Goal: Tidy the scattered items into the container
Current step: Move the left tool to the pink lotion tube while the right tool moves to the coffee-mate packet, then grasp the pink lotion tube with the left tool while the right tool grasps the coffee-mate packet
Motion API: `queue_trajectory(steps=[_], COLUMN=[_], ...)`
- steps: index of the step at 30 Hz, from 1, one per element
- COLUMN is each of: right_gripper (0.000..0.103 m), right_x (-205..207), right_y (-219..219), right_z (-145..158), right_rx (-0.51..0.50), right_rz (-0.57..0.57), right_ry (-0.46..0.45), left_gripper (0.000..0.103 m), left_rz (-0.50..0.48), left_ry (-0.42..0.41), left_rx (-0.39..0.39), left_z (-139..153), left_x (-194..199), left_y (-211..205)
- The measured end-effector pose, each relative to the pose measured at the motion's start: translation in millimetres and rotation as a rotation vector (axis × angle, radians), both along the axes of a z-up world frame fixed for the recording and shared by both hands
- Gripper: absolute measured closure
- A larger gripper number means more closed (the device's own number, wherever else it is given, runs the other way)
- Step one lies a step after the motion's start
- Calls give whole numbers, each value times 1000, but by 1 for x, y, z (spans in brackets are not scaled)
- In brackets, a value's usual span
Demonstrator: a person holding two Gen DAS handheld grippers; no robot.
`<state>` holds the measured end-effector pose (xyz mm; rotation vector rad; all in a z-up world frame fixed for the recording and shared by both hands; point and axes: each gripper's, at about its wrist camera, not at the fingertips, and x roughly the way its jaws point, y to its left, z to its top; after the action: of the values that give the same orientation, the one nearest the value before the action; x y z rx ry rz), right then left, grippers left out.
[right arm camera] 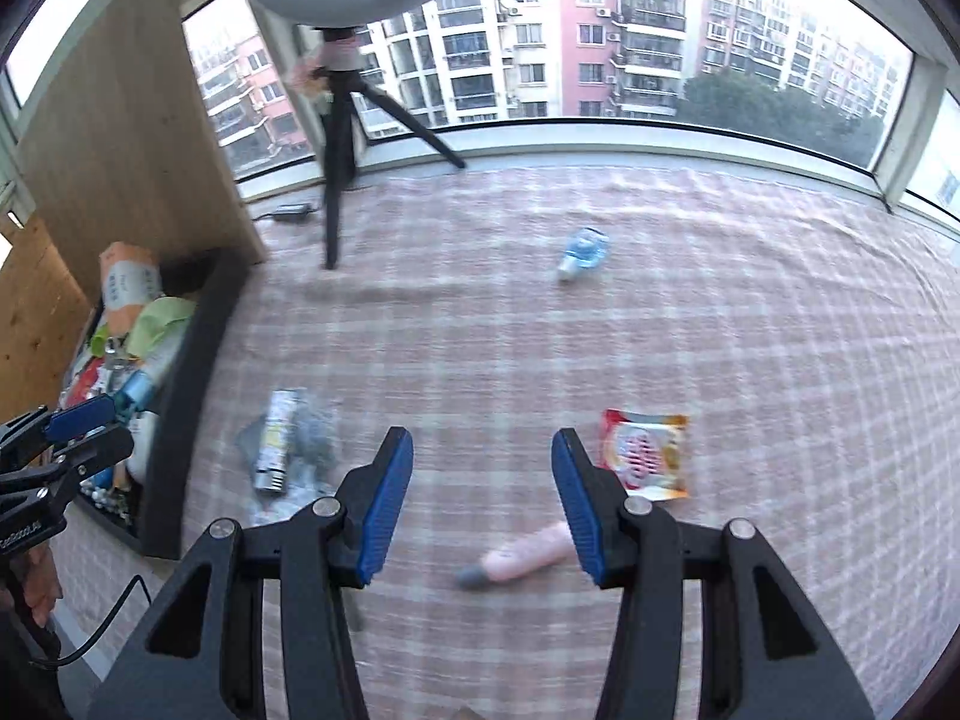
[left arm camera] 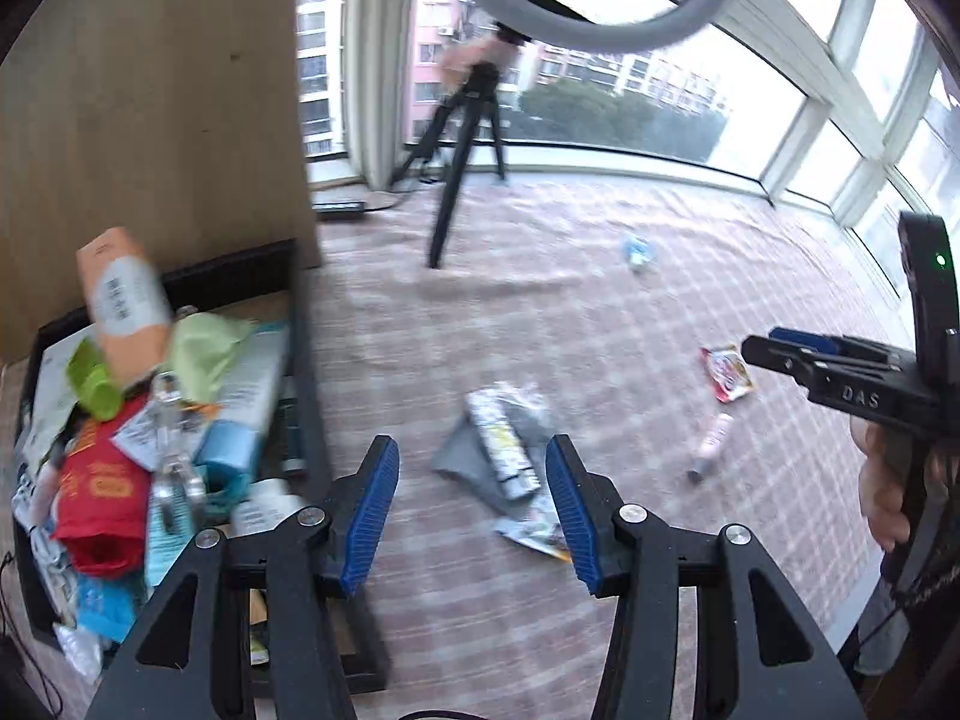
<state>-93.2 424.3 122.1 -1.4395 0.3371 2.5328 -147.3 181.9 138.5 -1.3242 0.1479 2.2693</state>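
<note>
- black container [left arm camera: 306,360] on the left, heaped full; its things blur together.
- 4 things lie on the checked cloth [right arm camera: 660,330]: grey packet pile [right arm camera: 288,450], red snack bag [right arm camera: 645,456], pink tube [right arm camera: 522,555], blue bottle [right arm camera: 585,252].
- 2 grippers, left gripper [left arm camera: 474,504] and right gripper [right arm camera: 483,504], both wide apart and holding nothing.

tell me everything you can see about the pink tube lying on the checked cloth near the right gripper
The pink tube is a small, pale pink, plastic-looking squeeze tube with a grey cap at its left end. It lies flat on the checked cloth, tilted slightly, just ahead of the open right gripper, below the red snack packet. Nothing grips it; only the cloth touches it. Any print is too blurred to read.
</note>
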Motion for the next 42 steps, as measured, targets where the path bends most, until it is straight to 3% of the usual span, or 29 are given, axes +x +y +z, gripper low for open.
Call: queue_trajectory(steps=[8,14,18,27,32,36,40,42], right_gripper=[55,55,54,54,51,50,50,56], right_x=[15,-12,-27,-37,-40,-44,-44,-44], right_y=[86,93,92,111,112,109,95,91], right_z=[-41,-62,-71,-89,-97,-97,-97,-97], right_rx=[-73,-135,-134,-263,-266,-242,-142,-92], right_rz=[-97,-58,-33,-46,-40,-32,38,58], right_ry=[-122,-158,-188,-210,-209,-202,-214,-212], left_gripper=[55,55,55,55,55,68,80,83], left_rz=[-250,-395,-405,-399,-398,-404,-378,-356], left_ry=[-15,-60,-79,-133,-163,-160,-143,-139], left_rx=[-30,-54,-77,-64,-64,-76,-60,-49], left_z=[-20,-48,-64,-86,-95,-101,-102,-102], left_x=[24,33,31,26,23,25,26,26], left_y=[112,167,183,190,196,200,199,196])
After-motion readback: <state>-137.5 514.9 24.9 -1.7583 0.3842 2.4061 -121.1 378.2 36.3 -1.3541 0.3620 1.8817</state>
